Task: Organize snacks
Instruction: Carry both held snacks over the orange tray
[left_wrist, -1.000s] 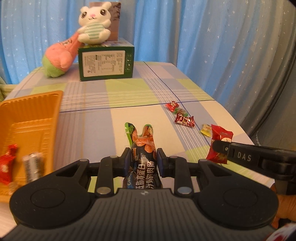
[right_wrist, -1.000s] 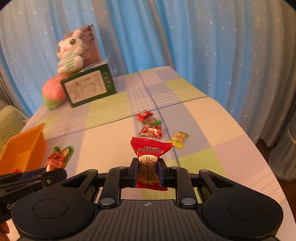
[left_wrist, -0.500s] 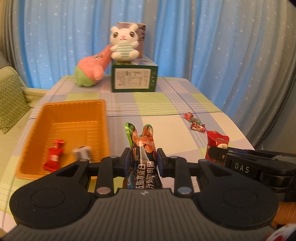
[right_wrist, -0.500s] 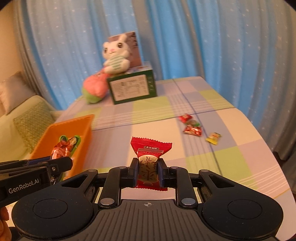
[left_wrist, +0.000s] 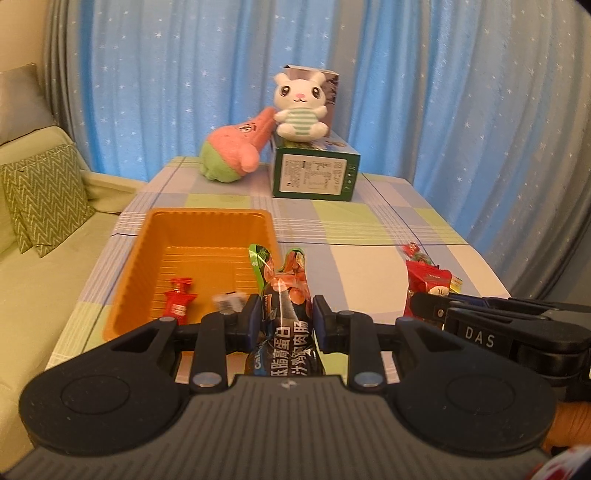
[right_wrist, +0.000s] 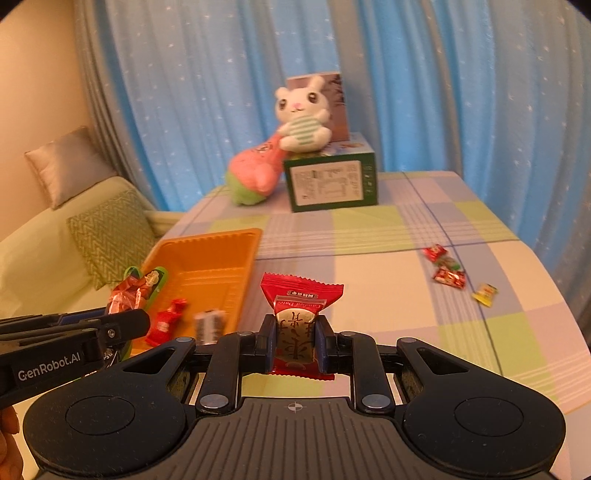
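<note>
My left gripper (left_wrist: 283, 320) is shut on a dark sausage snack packet (left_wrist: 284, 295) with green-edged top, held above the table just right of the orange tray (left_wrist: 199, 221). My right gripper (right_wrist: 295, 343) is shut on a red candied-date packet (right_wrist: 300, 306), hanging over the table right of the tray (right_wrist: 207, 254). Inside the tray lie a red candy (left_wrist: 180, 301) and a small pale wrapped sweet (left_wrist: 229, 301). The right gripper with its red packet (left_wrist: 424, 286) shows at the right of the left wrist view; the left gripper (right_wrist: 122, 325) with its packet shows at the left of the right wrist view.
Several small candies (right_wrist: 448, 275) and a yellow one (right_wrist: 484, 293) lie on the checked tablecloth at the right. At the back stand a green box (left_wrist: 314, 175), a white bunny plush (left_wrist: 299, 107) and a pink plush (left_wrist: 236, 149). A sofa with a cushion (left_wrist: 40, 199) borders the table's left edge.
Both grippers have moved left and upward, each keeping its packet. The orange tray has come into fuller view and the loose candies have slid off to the right.
</note>
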